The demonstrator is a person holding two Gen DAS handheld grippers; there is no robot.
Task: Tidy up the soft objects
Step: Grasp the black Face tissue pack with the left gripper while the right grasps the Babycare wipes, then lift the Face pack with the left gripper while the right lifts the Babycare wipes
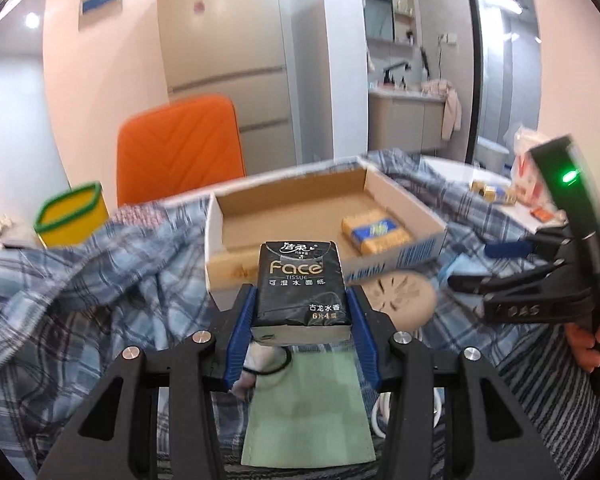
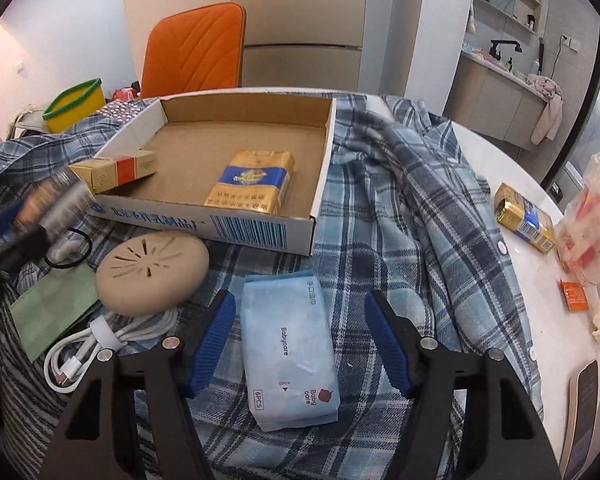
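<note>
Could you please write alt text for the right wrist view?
The open right gripper straddles a pale blue wipes pack lying on a plaid shirt. Behind it a cardboard tray holds a yellow-and-blue pack.

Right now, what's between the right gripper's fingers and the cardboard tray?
In the right wrist view, the open right gripper straddles a blue Babycare wipes pack. Beyond the pack, only plaid shirt lies before the cardboard tray; the beige round disc sits left.

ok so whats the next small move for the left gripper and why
Probably carry it forward over the box and open. The left gripper is shut on the tissue pack, held just short of the box's near wall, and the floor beside the cigarette pack is bare.
</note>
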